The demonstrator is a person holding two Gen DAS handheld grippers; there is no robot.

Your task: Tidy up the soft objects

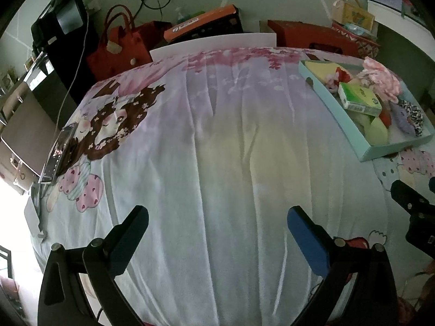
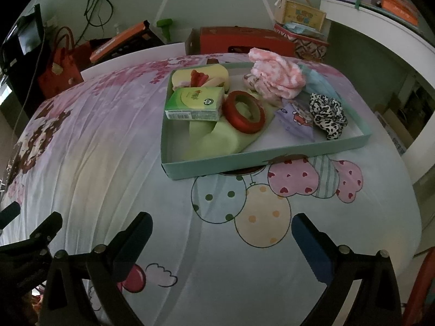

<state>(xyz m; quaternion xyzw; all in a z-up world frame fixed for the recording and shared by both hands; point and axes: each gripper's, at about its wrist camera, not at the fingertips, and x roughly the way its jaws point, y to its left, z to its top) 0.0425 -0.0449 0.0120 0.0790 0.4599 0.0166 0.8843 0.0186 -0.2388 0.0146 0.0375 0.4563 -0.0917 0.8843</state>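
Green foam sheet (image 2: 217, 138) partly hidden under tissue pack (image 2: 194, 103), red ring (image 2: 244, 114).

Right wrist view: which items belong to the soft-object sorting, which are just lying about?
Job:
teal tray
pink fluffy cloth
leopard scrunchie
green tissue pack
red ring

Lying about:
red bag
orange box
basket

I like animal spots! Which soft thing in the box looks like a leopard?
The black-and-white scrunchie in the tray's near right corner; the others are plain pink, yellow or green.
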